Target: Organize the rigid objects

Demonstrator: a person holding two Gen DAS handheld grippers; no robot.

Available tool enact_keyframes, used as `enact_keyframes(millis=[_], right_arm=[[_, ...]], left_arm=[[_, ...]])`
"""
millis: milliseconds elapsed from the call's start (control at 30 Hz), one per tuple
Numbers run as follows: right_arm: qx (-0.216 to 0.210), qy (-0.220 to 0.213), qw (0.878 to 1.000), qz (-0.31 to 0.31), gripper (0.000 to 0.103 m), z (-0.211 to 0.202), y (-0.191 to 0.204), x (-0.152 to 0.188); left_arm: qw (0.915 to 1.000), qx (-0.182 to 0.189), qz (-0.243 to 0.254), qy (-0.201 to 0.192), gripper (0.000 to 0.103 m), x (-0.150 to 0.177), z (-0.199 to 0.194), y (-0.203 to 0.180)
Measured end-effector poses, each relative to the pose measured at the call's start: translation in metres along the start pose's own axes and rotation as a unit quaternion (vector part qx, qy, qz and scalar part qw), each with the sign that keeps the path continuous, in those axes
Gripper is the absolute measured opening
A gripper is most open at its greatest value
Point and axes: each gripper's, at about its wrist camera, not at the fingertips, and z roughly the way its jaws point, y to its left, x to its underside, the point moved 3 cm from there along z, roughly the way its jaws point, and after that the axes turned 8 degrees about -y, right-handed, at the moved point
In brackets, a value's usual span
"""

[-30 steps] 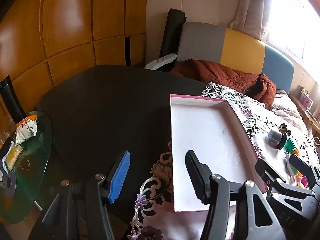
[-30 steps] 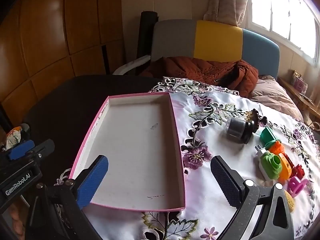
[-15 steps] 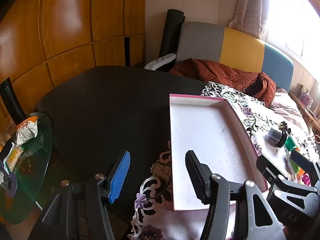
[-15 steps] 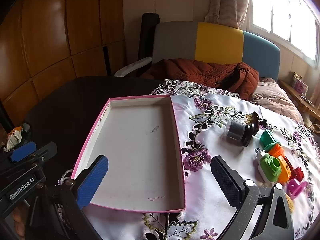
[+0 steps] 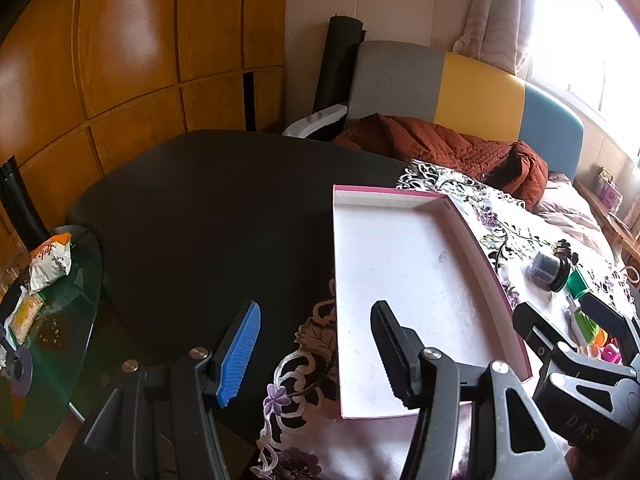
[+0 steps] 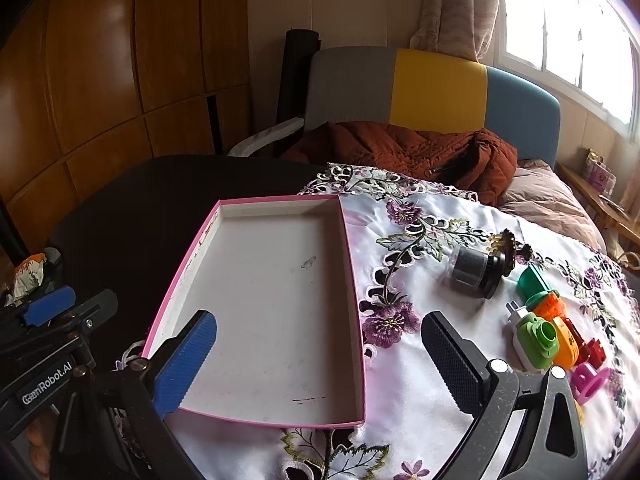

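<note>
- The left gripper [image 5: 316, 350] has its jaws standing apart with nothing between them; they hang over the dark surface [image 5: 208, 208] and the near left corner of the tray [image 5: 394, 202].
- The right gripper [image 6: 320, 356] is wide open and empty, its jaws straddling the tray's [image 6: 354, 280] near right edge.
- The tray holds nothing.
- The toys [image 6: 538, 334] and a dark jar [image 6: 474, 270] lie on the floral cloth [image 6: 404, 380], beyond and right of the right jaw.

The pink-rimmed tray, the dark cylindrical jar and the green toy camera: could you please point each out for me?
pink-rimmed tray [image 6: 264, 312]: right wrist view, bare white floor.
dark cylindrical jar [image 6: 472, 268]: right wrist view, side of its body.
green toy camera [image 6: 534, 338]: right wrist view, front face beside the lens.
</note>
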Motion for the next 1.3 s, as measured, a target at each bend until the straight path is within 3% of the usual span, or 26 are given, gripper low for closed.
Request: enact_keyframes(millis=[467, 900, 1033, 1167, 1300], right_arm=[[-0.005, 0.001, 1.000, -0.002, 0.103, 0.002, -0.009, -0.002], [0.015, 0.002, 1.000, 0.021, 0.103, 0.004, -0.044, -0.006], [0.018, 0.010, 0.999, 0.038, 0.103, 0.007, -0.065, -0.007], [0.030, 0.025, 0.997, 0.062, 0.103, 0.013, -0.097, -0.008], [0.060, 0.035, 0.994, 0.087, 0.103, 0.015, -0.147, -0.010]], left_arm=[[0.9998, 0.009, 0.010, 0.010, 0.058, 0.001, 0.000, -0.006], [0.9990, 0.026, 0.032, 0.018, 0.058, 0.001, 0.007, -0.022], [0.9965, 0.065, 0.045, 0.029, 0.059, 0.002, 0.009, -0.030], [0.9857, 0.156, 0.047, 0.043, 0.065, 0.001, 0.007, -0.043], [0.9805, 0.178, 0.066, 0.051, 0.065, 0.000, 0.006, -0.066]])
